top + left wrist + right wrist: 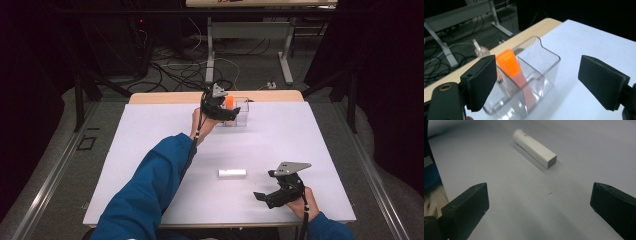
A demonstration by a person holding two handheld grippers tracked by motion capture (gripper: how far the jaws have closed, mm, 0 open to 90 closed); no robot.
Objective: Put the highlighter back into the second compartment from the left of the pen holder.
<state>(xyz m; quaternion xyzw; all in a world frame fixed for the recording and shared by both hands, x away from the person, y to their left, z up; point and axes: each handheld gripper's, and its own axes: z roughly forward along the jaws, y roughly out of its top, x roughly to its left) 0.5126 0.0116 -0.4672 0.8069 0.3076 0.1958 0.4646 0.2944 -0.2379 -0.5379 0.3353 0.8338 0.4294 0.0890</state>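
- Desk [150,150]: white top with a wooden strip showing along its far edge; dark floor with loose cables beyond it.
- Clear box [241,111]: transparent plastic, open-topped, split into compartments by inner walls; stands near the far edge of the desk, about mid-width.
- Orange marker [515,72]: sits tilted inside one compartment of the clear box, its cap end rising above the rim (seen in the high view as an orange patch beside the left gripper).
- White tube [232,173]: short cylinder with one squared end, lying flat on the desk, well apart from the clear box and near the right gripper.
- Left gripper [221,105]: held at the clear box on an outstretched arm in a blue sleeve [145,190]; jaws spread wide, one on either side of the box in the left gripper view, grasping nothing.
- Right gripper [270,192]: held low over the near right part of the desk, pointing toward the white tube; jaws released and wide apart, with bare desk between them (tube lies ahead, untouched).
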